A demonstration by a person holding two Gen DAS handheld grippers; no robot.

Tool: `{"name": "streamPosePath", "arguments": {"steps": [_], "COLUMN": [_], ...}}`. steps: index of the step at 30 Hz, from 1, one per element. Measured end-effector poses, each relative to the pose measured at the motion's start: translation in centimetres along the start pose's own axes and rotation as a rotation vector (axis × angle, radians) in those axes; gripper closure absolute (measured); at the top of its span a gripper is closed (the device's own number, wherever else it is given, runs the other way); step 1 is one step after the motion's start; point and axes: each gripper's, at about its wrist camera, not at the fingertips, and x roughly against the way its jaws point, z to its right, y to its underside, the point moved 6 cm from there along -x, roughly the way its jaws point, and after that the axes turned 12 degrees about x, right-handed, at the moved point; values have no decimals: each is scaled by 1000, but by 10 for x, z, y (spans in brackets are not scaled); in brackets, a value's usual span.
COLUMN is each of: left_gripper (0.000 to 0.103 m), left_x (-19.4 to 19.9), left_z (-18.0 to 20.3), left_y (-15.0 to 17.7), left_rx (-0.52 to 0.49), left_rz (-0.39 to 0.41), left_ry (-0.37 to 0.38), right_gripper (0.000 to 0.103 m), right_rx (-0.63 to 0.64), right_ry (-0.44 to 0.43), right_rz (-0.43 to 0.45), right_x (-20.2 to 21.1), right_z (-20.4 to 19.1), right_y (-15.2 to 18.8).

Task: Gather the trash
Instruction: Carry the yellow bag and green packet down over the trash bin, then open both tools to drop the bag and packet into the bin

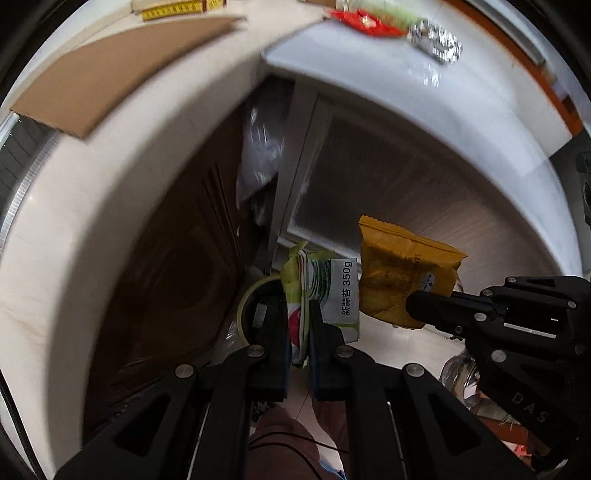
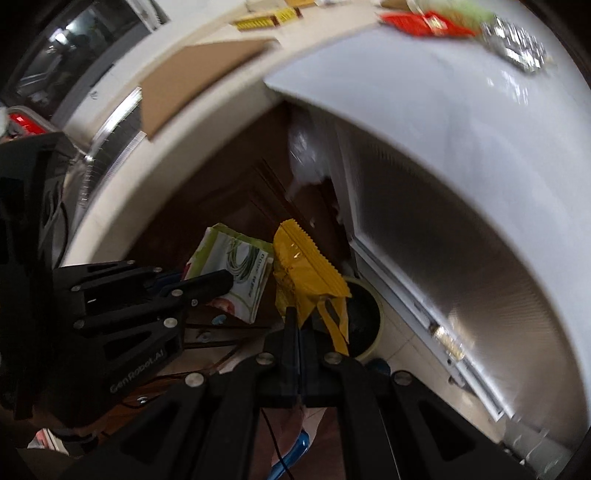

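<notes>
Below, off the table (image 1: 110, 229) edge, both wrappers hang over the floor near a round bin (image 2: 373, 317). On the left, the left tongs (image 1: 298, 325) are clamped on a green-and-white packet (image 1: 332, 291), gripping it near its lower edge so most of it stands up past the fingertips. In the left view the bin's pale rim shows just behind and to the left of this packet, so the packet seems close to the opening, though I cannot tell if it is squarely above it. To its right, the right tongs (image 2: 298, 325) are pinched together on a yellow wrapper (image 2: 306, 273), which looks crumpled and folded, with one flap drooping toward the bin's dark mouth.

To drop them well, I would bring each wrapper fully over the opening and low before letting go, since light film can drift or catch the rim. Release one at a time. More litter, a red wrapper (image 1: 365, 22) and foil (image 1: 436, 40), lies up on the table at far right.
</notes>
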Motion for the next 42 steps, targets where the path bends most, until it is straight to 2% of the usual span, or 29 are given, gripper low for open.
{"name": "streamPosePath", "arguments": {"steps": [5, 10, 20, 27, 29, 30, 32, 33, 41, 42], "left_gripper": [97, 97, 96, 94, 90, 87, 72, 67, 22, 20], "left_x": [-40, -91, -211, -275, -288, -293, -301, -305, -310, -307], "left_z": [-1, -7, -27, -47, -52, -52, -53, -53, -63, -64], "left_y": [16, 30, 57, 61, 59, 59, 58, 58, 53, 54], "left_rx": [-18, -19, -29, 2, 8, 5, -6, -12, 2, 1], "left_rz": [-37, -71, -157, -190, -199, -198, -200, -200, -188, -185], "left_ry": [-2, -18, -58, -59, -48, -40, -32, -35, -88, -97], "right_gripper": [103, 103, 102, 102, 100, 96, 83, 72, 69, 69], "right_rx": [-31, -105, -248, -298, -316, -321, -333, -339, -358, -363], "right_ry": [37, 35, 20, 6, 0, 11, 12, 8, 25, 25], "right_rz": [-23, -47, -53, -70, -78, -94, -107, -103, -91, -92], "right_x": [-37, -84, -200, -274, -291, -298, -309, -312, -309, -307], "right_z": [6, 22, 65, 83, 87, 89, 93, 94, 103, 102], "right_y": [20, 43, 90, 108, 112, 115, 120, 121, 130, 130]}}
